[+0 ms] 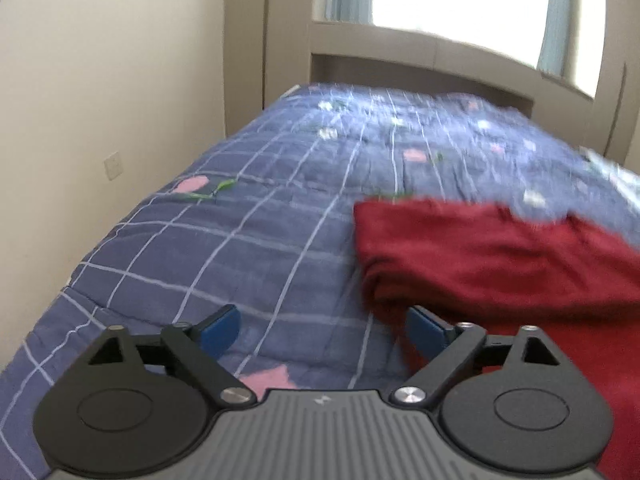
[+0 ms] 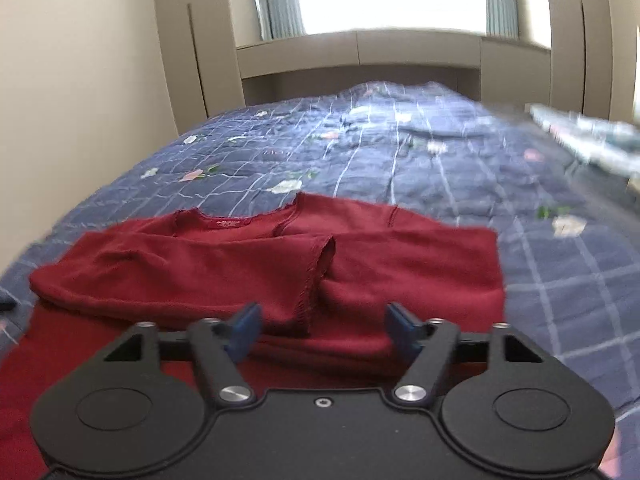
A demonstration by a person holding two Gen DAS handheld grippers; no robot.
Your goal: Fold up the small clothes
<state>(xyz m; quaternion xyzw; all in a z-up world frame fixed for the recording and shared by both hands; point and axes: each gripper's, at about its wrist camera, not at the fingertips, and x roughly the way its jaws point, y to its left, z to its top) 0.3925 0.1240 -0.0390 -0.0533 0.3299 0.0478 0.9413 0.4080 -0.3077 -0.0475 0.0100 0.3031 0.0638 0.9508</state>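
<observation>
Right wrist view: red top (image 2: pixel 256 276) lies on the bed (image 2: pixel 460 168), sleeve folded across. Right tool (image 2: pixel 322 326) spread wide, holding nothing. Left tool (image 1: pixel 322 328) also spread, beside the top's edge.

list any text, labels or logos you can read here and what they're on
Nothing can be read as words.
Neck label inside the red top, at: pale marks, too small and blurred to read.
Left gripper body: a small pale emblem at, a mark, no letters.
Patterned quilt: flowers and grid lines only, no text.
</observation>
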